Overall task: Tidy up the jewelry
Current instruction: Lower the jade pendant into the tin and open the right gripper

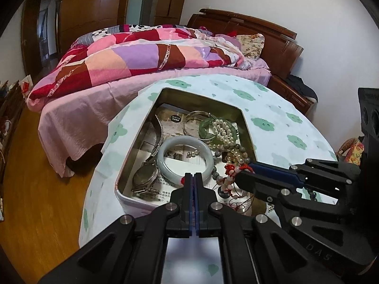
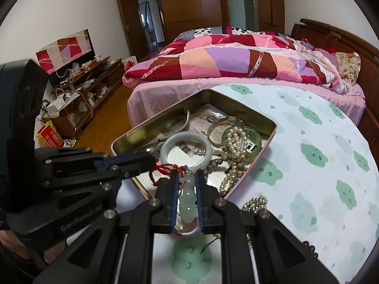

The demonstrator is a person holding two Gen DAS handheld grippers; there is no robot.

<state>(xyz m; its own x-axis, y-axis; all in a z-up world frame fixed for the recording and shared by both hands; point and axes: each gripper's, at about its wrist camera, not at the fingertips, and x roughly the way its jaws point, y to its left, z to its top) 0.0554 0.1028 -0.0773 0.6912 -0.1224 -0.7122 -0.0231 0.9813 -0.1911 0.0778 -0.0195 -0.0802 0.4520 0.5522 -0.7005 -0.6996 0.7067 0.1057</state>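
Note:
An open metal tin [image 1: 151,120] [image 2: 146,125] on the table holds a pale jade bangle [image 1: 165,146] [image 2: 170,142], a green bangle [image 1: 205,130] [image 2: 257,142], silver bangles [image 1: 189,118] [image 2: 218,124], pearl strands [image 1: 222,127] [image 2: 236,142], a watch [image 1: 144,175] and grey beads. My left gripper [image 1: 193,177] is shut on a red cord [image 1: 182,179] [image 2: 165,168] over the tin's near edge. My right gripper [image 2: 187,175] [image 1: 246,169] is shut on a pale green gourd-shaped jade pendant [image 2: 189,196] tied to that red cord, with red-and-white beads [image 1: 228,177] hanging from it.
The round table has a white cloth with green cloud prints [image 1: 272,123] [image 2: 319,156]. A gold bead chain [image 2: 257,202] lies on the cloth beside the tin. A bed with a patchwork quilt [image 1: 142,56] stands behind the table. A cluttered low cabinet [image 2: 78,90] stands at the far left.

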